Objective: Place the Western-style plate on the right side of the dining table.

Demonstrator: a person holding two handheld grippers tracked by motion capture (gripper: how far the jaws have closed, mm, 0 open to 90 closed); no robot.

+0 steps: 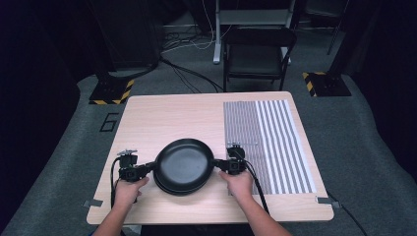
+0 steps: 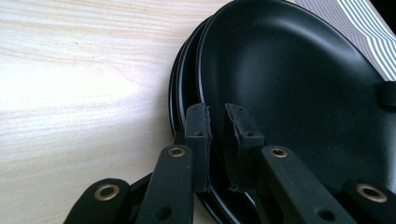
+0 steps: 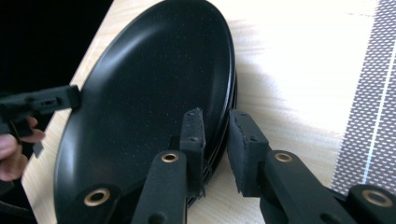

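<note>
High view: both grippers, left gripper point(image 1: 147, 168) and right gripper point(image 1: 219, 164), flank the top plate point(image 1: 184, 164).

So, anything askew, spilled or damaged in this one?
Nothing spilled or broken. The top black plate sits slightly off-centre on the plates beneath, whose rims peek out. The left gripper and right gripper straddle opposite rims.

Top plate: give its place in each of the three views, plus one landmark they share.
High view: the top plate lies near the table's front edge, centre-left, between the left gripper and the right gripper.
Left gripper view: upper right, rim between the jaws.
Right gripper view: left and centre, rim by the jaws.
Shared landmark: the striped mat, beside the plates.
</note>
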